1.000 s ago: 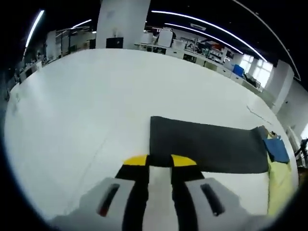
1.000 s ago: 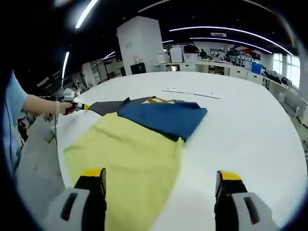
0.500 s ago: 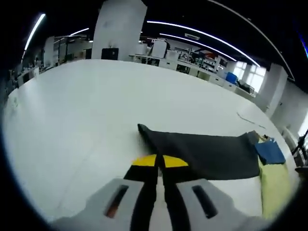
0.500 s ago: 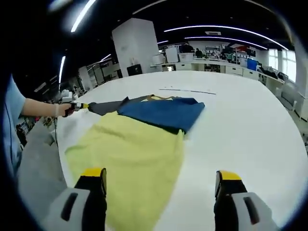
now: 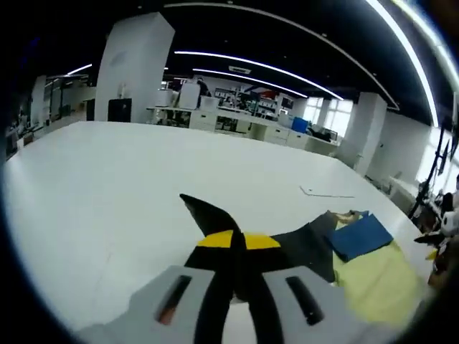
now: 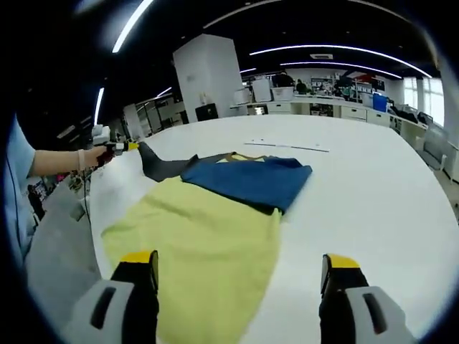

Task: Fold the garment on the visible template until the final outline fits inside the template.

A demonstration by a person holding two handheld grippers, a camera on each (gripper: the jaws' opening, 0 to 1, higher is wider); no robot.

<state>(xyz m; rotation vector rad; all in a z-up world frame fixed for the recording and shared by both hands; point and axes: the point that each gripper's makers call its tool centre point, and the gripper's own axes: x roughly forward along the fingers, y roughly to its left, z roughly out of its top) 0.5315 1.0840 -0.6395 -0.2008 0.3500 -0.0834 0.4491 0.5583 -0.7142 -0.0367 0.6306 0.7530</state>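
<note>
The garment lies on the white table with a yellow-green body [image 6: 204, 233], a blue part [image 6: 251, 179] folded over it and a dark grey sleeve [image 6: 166, 166]. My left gripper [image 5: 234, 240] is shut on the sleeve's edge and holds it lifted off the table, the sleeve's corner [image 5: 199, 211] sticking up past the yellow tips. From the right gripper view, that left gripper [image 6: 123, 146] shows at far left in a person's hand. My right gripper [image 6: 240, 269] stands open above the near hem of the yellow-green body, nothing between its fingers.
A thin line of tape [image 6: 287, 146] marks the white table [image 6: 380, 193] beyond the garment. A white pillar [image 5: 129, 72] and desks with equipment [image 5: 237, 118] stand past the far edge. A person's sleeve and arm [image 6: 29, 172] are at the left.
My left gripper has shut on the dark sleeve's edge and raised it off the table, swinging it toward the garment body. The right gripper has stayed open over the hem.
</note>
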